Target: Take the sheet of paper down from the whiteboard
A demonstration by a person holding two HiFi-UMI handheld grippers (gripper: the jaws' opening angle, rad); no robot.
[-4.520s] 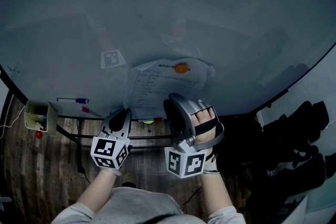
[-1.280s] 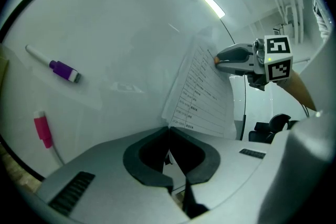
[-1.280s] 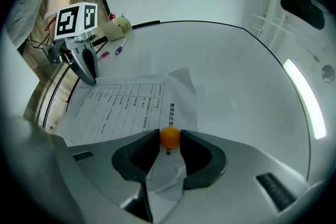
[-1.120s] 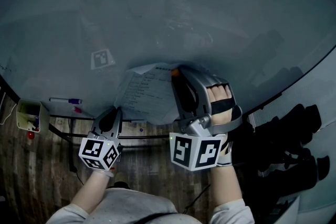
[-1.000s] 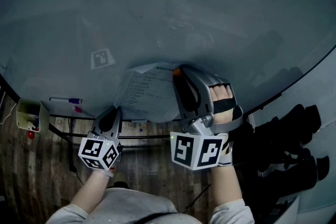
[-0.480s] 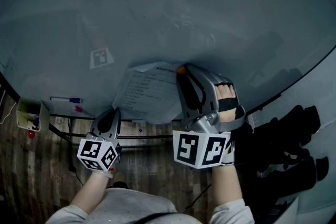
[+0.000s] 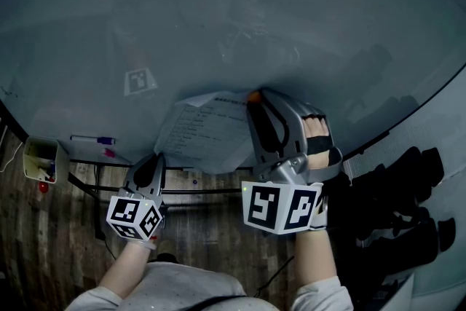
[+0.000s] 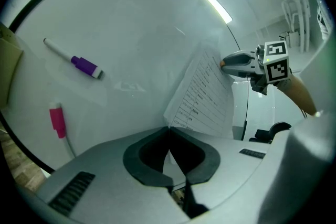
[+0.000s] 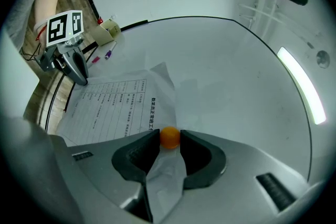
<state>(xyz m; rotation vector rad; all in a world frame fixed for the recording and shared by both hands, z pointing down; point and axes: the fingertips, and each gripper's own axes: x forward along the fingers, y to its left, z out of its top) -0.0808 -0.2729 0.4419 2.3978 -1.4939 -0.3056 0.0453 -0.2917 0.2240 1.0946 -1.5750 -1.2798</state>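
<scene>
At the whiteboard [image 7: 218,11], in the head view, one sheet of paper [image 7: 207,129] hangs low on the board, pinned at its top right by a single orange magnet [image 7: 253,95]. The right gripper [image 7: 255,101] is right on that magnet. The left gripper [image 7: 155,158] sits at the sheet's bottom left corner.

Over to the left gripper view: its fingers [image 8: 144,157] are pressed fully together, and the sheet's lower corner looks nipped between the tips. Two pens cling to the board, a purple-capped marker [image 8: 84,65] and a pink marker [image 8: 56,120].

Now the right gripper view: its fingers [image 9: 137,150] stand fairly wide, clamped either side of the magnet, with paper crumpling just beneath. That sheet looks light, limp and easy to tear, so it is best taken by a corner or edge once the magnet lets go. The small round magnet could prove slippery.
</scene>
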